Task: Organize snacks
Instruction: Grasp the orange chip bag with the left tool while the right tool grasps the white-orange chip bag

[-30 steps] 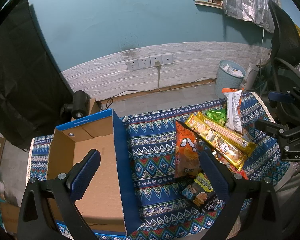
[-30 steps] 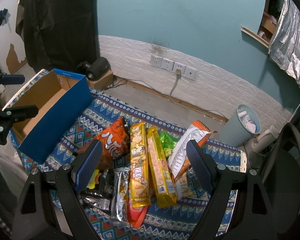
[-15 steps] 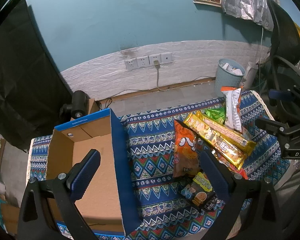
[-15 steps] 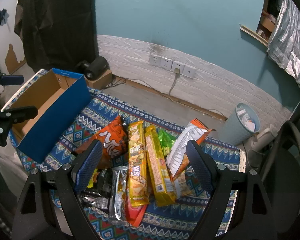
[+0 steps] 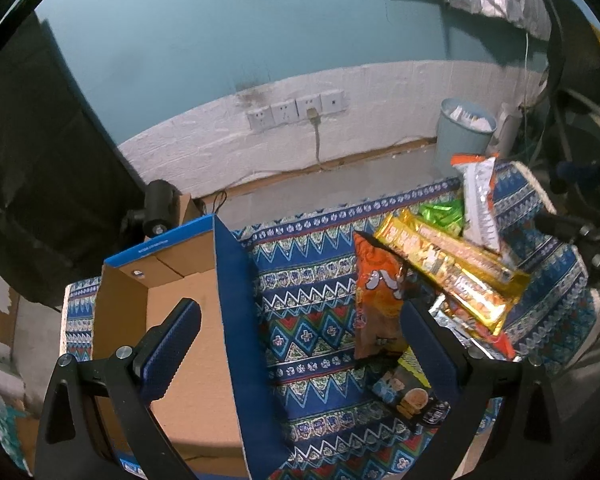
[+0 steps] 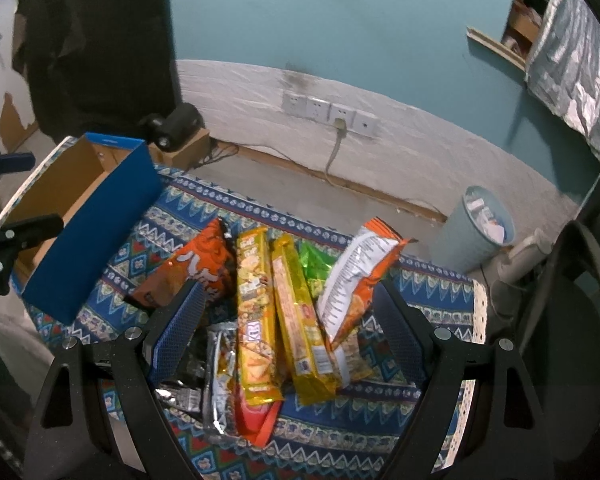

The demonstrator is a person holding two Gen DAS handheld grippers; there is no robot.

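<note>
Two long yellow foil snack packs (image 6: pixel 256 312) (image 6: pixel 300 320) lie side by side in the middle of the heap on our blue patterned tablecloth (image 6: pixel 420 308), and their long axes run almost straight away from our right gripper (image 6: pixel 288 320), parallel to its fingers rather than across them. That is the relation we judge the next pick to turn on: closing as we stand would squeeze the packs across their narrow width, which suits them.

Our right gripper hangs just above the near ends of these packs, fingers spread wide and holding nothing, with the orange crisp bag (image 6: pixel 188 272) by its left finger and the white-and-orange pouch (image 6: pixel 356 276) leaning by its right one. A green wrapper (image 6: pixel 314 264) peeks out behind, and silver foil packets (image 6: pixel 220 376) lie under the near end of the pile.

Our left gripper (image 5: pixel 300 344) is likewise spread and empty. It straddles the right wall of the open blue cardboard box (image 5: pixel 236 320), which is empty and sits well apart to the left of the heap.

We judge the right hand nearer the snacks and the left nearer the box, so nothing has yet been sorted.
</note>
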